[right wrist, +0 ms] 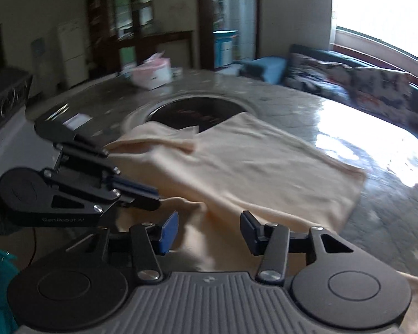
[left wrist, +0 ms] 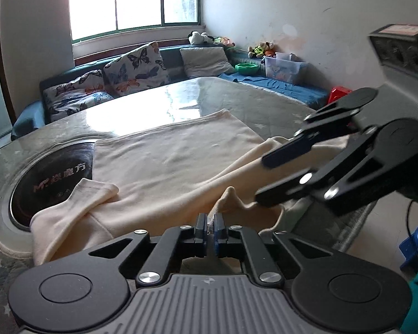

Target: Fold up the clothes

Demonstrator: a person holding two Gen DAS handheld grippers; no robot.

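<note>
Cream garment [left wrist: 167,161] lies spread across the round glossy table [left wrist: 142,108], far part flat, near part bunched and lifted at the table's near edge. One folded sleeve [left wrist: 94,192] on the left side overlaps the dark round inset [left wrist: 53,183] in the tabletop. Near edge of the fabric hangs off toward the cameras.

Left gripper [left wrist: 210,224]: jaws closed nearly together, pinching a raised peak of the cream fabric between the pads. In the right wrist view the same gripper [right wrist: 153,199] shows from the side, tips meeting the cloth edge.

Right gripper [right wrist: 209,229]: jaws spread wide, nothing clamped, cloth lying under and between the fingers. Left wrist view shows it [left wrist: 264,178] over the garment's right side, blurred.

Behind the table: sofa with butterfly cushions [left wrist: 136,69], window [left wrist: 133,0], clear plastic bin [left wrist: 284,68]. Right wrist view is blurred; pink box [right wrist: 153,73] sits at the far edge of the table.
</note>
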